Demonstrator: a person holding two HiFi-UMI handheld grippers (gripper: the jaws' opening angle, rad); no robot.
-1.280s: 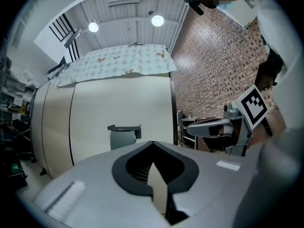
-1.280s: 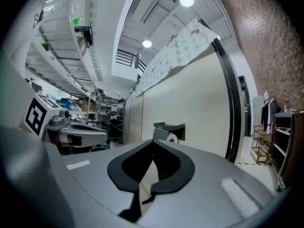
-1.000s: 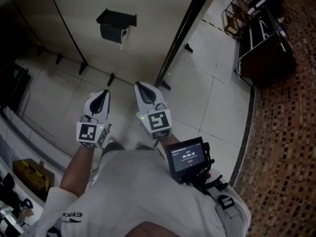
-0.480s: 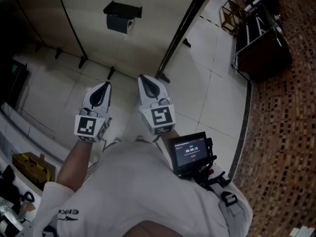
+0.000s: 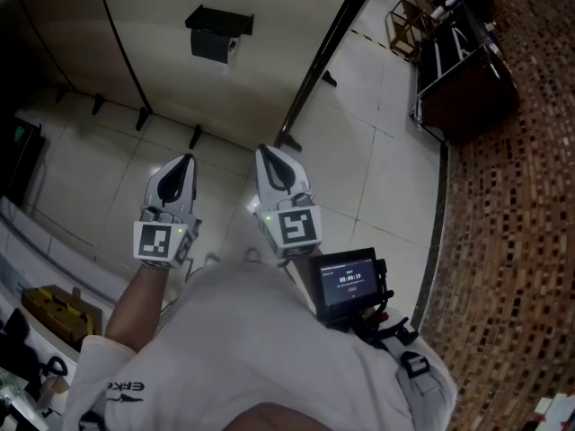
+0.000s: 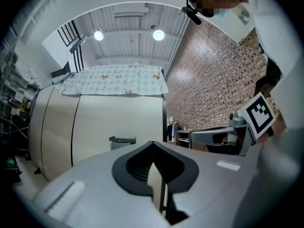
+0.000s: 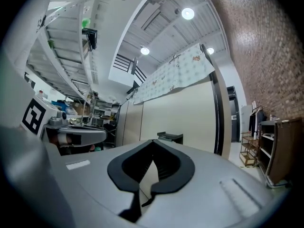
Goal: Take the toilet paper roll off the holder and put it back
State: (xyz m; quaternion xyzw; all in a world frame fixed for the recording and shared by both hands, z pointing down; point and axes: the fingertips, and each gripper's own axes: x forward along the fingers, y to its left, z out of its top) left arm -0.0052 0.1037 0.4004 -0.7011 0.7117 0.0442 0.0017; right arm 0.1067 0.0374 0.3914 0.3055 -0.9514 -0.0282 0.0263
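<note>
Beige wall panels fill the top of the head view, and the black holder (image 5: 218,27) is fixed to one of them, near the dark post (image 5: 314,70) at that panel's right edge. The roll (image 5: 231,50) sits in the holder under its lid, with only its pale end showing. The left claw (image 5: 186,159) and the right claw (image 5: 262,152) are held side by side over the white floor tiles (image 5: 359,178), both pointing toward the panel and well apart from the holder. Each carries a marker cube at its rear. A small screen (image 5: 347,280) hangs at the person's right hip.

From the left claw view, the left claw (image 6: 153,145) has its jaws closed together with nothing between them. The holder (image 6: 122,140) shows on the panel just left of the jaw tips, and the right claw's cube (image 6: 260,116) stands at the right before a brick wall (image 6: 209,89).

From the right claw view, the right claw (image 7: 153,142) is likewise closed and empty. The holder (image 7: 170,137) sits on the panel just right of its tips.
</note>
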